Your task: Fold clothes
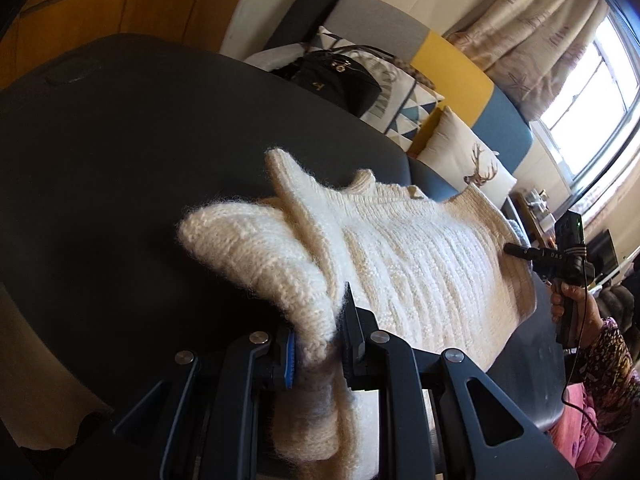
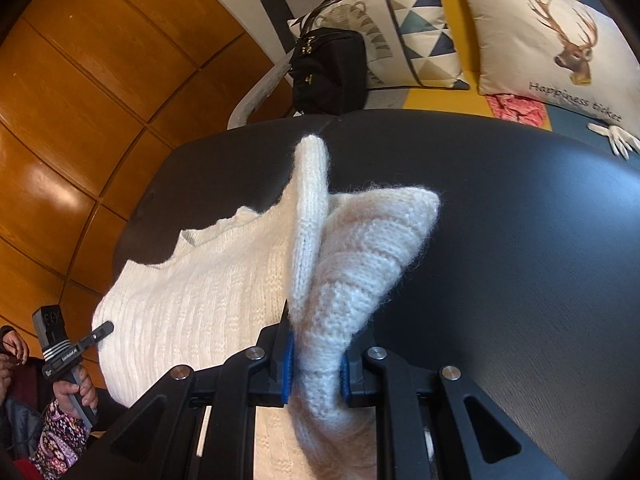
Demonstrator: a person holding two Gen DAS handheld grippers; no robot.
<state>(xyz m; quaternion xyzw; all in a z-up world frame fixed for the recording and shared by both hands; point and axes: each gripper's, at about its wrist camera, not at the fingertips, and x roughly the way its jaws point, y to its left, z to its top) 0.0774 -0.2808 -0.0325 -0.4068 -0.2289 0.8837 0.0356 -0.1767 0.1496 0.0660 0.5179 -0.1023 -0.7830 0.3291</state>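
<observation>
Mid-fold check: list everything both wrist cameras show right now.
sweater: 1, cream, spread on table
table: 1, black, under sweater
handbag: 1, black, on sofa beyond table
cushions: 3, pale patterned, on sofa
sofa: 1, yellow, blue and grey, behind table
pink knit: 1, pink, on sofa by cushions
curtain: 1, beige, beside window
left gripper: 1, black, jaws shut on sweater fold
right gripper: 1, black, jaws shut on sweater fold
sleeve: 1, floral, right arm

— Gripper build?
— Left gripper and right gripper: black linkage arms, silver round pivot screws, blue finger pads.
— Clothing?
— Dark floral-patterned sleeve; thin black cable trailing beside it.
</observation>
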